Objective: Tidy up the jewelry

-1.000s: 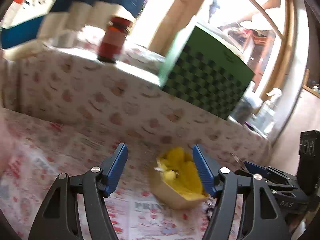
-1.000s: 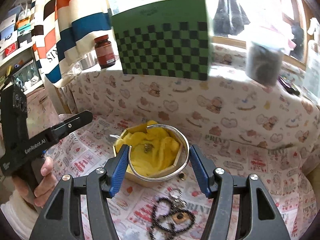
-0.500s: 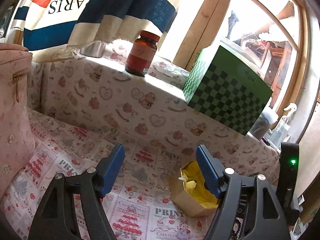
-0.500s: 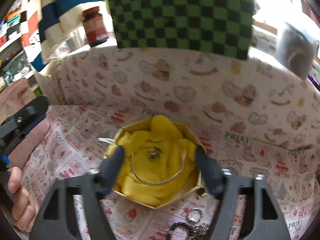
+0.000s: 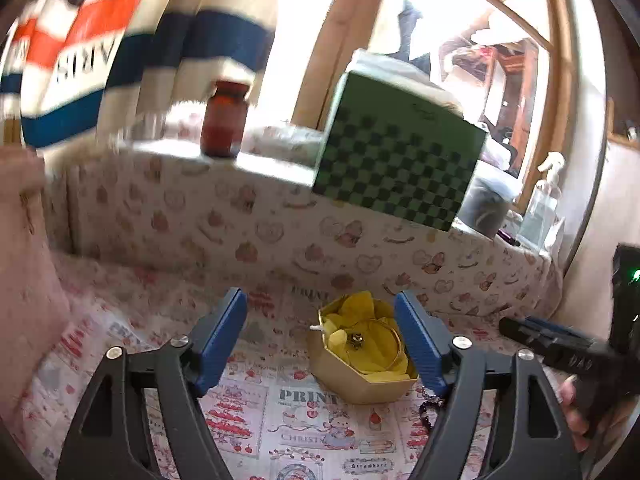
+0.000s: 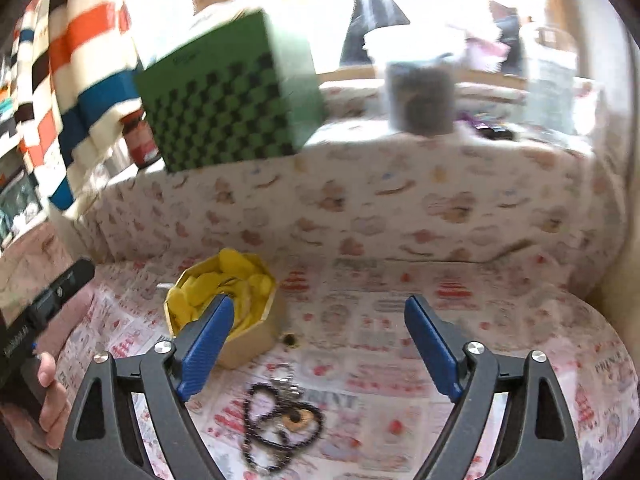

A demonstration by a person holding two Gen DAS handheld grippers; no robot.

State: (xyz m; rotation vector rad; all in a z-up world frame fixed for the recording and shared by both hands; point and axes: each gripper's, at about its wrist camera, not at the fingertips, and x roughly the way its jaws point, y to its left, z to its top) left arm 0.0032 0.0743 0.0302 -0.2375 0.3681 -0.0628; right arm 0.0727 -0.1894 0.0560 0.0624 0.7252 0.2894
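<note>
A gold hexagonal box [image 5: 362, 380] with yellow lining [image 6: 224, 288] sits on the printed cloth. A thin bangle [image 5: 376, 346] and a small charm [image 5: 356, 338] lie inside it. My left gripper [image 5: 320, 340] hangs in front of the box, jaws opening, with the box seen between the fingertips near the right one and not touched. My right gripper [image 6: 316, 344] is to the right of the box, jaws opening, nothing between them. A black bead necklace with an amber pendant [image 6: 280, 420] lies on the cloth under it, and a small dark piece [image 6: 289, 339] lies beside the box.
A raised ledge behind carries a green checkered box [image 5: 400, 168], a brown bottle [image 5: 224, 124] and a grey jar [image 6: 424, 100]. A striped cloth [image 5: 120, 60] hangs at the left above a pink bag [image 5: 24, 280]. A hand [image 6: 48, 392] holds the left gripper.
The right gripper let go of the bangle, which now lies in the box, then drew back and to the right with wider jaws. The left gripper shifted, so the box now shows between its fingertips.
</note>
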